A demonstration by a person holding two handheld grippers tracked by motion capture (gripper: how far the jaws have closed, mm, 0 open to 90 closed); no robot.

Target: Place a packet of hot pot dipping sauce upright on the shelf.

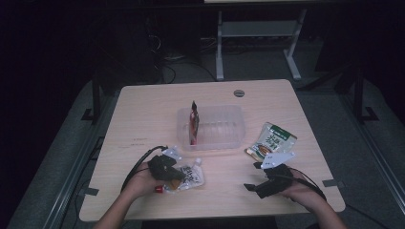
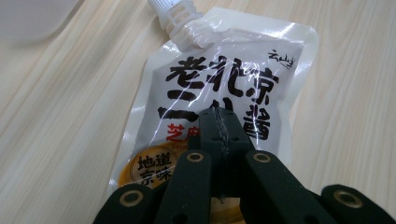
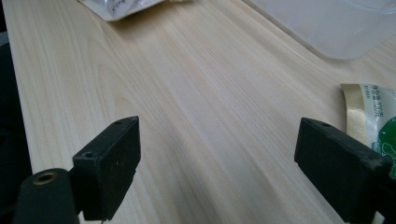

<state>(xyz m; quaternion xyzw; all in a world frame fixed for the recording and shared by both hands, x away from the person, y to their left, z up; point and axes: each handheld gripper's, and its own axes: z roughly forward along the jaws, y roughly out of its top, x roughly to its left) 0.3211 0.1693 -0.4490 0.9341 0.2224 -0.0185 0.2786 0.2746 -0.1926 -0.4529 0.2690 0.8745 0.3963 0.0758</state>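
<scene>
Spouted sauce pouch point(image 2: 219, 93) lies under the closed left hand-held gripper point(image 2: 218, 123); right hand-held gripper point(image 3: 217, 168) gapes wide.

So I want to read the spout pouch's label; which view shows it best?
The left gripper view: the pouch lies close up, print legible, spout at top. The high view shows it small by the left claw; the right gripper view catches one corner.

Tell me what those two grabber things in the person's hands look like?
Each is black. The left gripper has matte jaws with brass-coloured rivets and a black cable looping behind. The right gripper has blocky black pads and a pale grey three-cornered plate on top.
</scene>
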